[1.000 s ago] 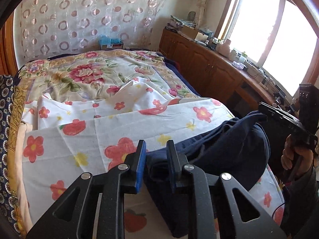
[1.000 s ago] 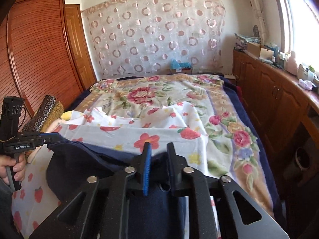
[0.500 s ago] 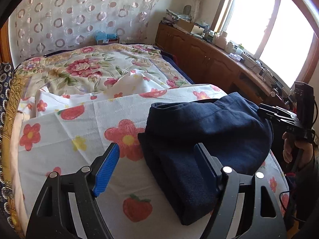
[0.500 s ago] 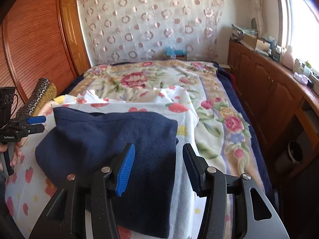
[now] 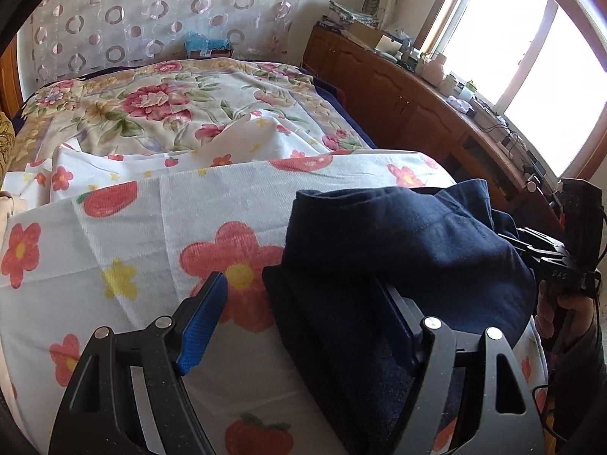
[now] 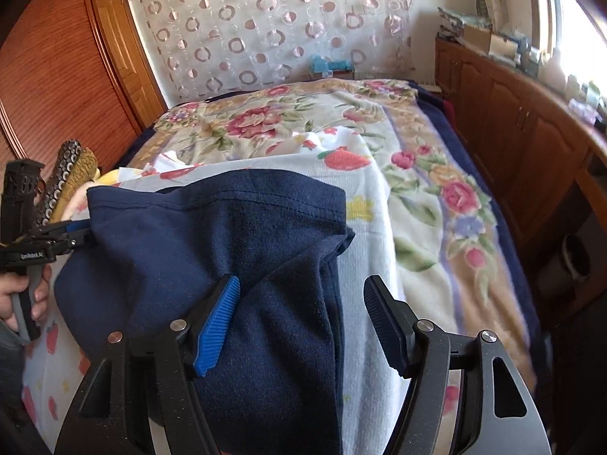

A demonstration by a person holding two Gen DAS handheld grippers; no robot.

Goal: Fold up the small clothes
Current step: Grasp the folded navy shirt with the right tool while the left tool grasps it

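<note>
A navy blue garment lies folded over itself on the white flowered sheet; the right wrist view shows the garment with its top layer doubled back. My left gripper stands open at the garment's near left edge, and a fold covers the tip of its right finger. In the right wrist view the left gripper sits at the garment's far left corner. My right gripper is opening over the garment's right edge; cloth lies between the pads without being pressed. From the left wrist, the right gripper shows at the garment's right side.
The sheet covers a bed with a floral blanket. Wooden cabinets with clutter on top run along the right side under a bright window. A wooden wardrobe stands left. Patterned cushions rest at the bed's left edge.
Both grippers were shut on the lifted garment a second ago. They have since opened and let it drop folded onto the sheet, and both have sunk slightly closer to it.
</note>
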